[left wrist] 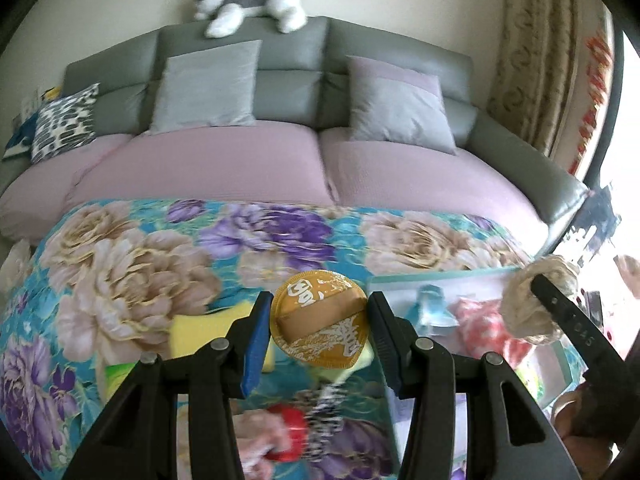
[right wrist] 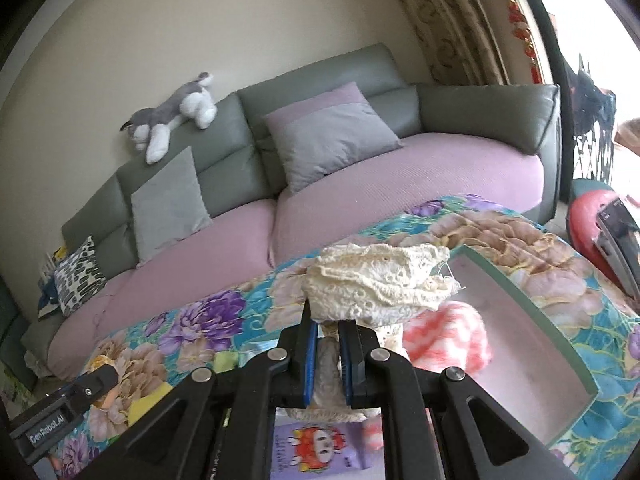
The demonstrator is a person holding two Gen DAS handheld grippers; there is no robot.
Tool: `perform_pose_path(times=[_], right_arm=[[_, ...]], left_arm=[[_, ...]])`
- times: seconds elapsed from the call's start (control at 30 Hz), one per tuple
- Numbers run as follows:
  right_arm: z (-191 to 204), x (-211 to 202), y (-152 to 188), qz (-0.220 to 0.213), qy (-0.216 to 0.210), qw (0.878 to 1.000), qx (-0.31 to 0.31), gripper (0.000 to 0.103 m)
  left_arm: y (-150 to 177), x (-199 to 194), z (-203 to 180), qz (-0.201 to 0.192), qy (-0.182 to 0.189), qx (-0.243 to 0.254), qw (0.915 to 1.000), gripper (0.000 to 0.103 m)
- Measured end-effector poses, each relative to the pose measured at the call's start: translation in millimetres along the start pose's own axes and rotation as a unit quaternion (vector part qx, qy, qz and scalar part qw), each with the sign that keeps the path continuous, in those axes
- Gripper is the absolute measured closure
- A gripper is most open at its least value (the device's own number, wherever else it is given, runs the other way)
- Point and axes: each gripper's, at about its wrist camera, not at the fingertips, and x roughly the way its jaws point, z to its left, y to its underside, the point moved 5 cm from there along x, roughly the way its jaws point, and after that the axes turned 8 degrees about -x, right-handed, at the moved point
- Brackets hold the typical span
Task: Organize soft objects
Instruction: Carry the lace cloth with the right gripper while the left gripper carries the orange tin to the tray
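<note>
My left gripper (left wrist: 319, 305) is shut on a round golden pad (left wrist: 320, 320) with white lettering, holding it by its edges above the floral blanket (left wrist: 120, 280). My right gripper (right wrist: 329, 322) is shut on a bunched cream lace cloth (right wrist: 376, 284). The left wrist view shows that cloth (left wrist: 532, 300) at the right, over the box. The teal-rimmed open box (right wrist: 516, 276) sits on the blanket and holds a pink-and-white checked soft item (right wrist: 448, 340). From the left its rim (left wrist: 440, 274) shows, with a light blue item (left wrist: 434, 308) inside.
A yellow sponge (left wrist: 200, 332), a red item (left wrist: 292, 432) and a zebra-patterned piece (left wrist: 324, 412) lie blurred under the left gripper. A purple cartoon packet (right wrist: 320, 444) lies below the right one. Behind stands a grey sofa (left wrist: 296, 80) with cushions and a plush dog (left wrist: 248, 4).
</note>
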Motion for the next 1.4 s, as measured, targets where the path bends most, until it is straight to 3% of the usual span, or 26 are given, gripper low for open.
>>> perform_pose_path(times=[0.6, 1.17, 1.4], right_arm=[[-42.1, -6.0, 0.7, -0.006, 0.029, 0.999, 0.019, 0.092], [-48.9, 25.0, 23.0, 0.065, 0.029, 0.997, 0.033, 0.092], [-52.4, 35.1, 31.7, 0.093, 0.034, 0.994, 0.040, 0.090]], left_arm=[[30.1, 47.8, -86.9, 0.040, 0.059, 0.075, 0.9946, 0.053], [71.5, 105.2, -90.7, 0.114, 0.044, 0.093, 0.9882, 0.053], [76.7, 109.6, -89.3, 0.124, 0.043, 0.093, 0.9871, 0.052]])
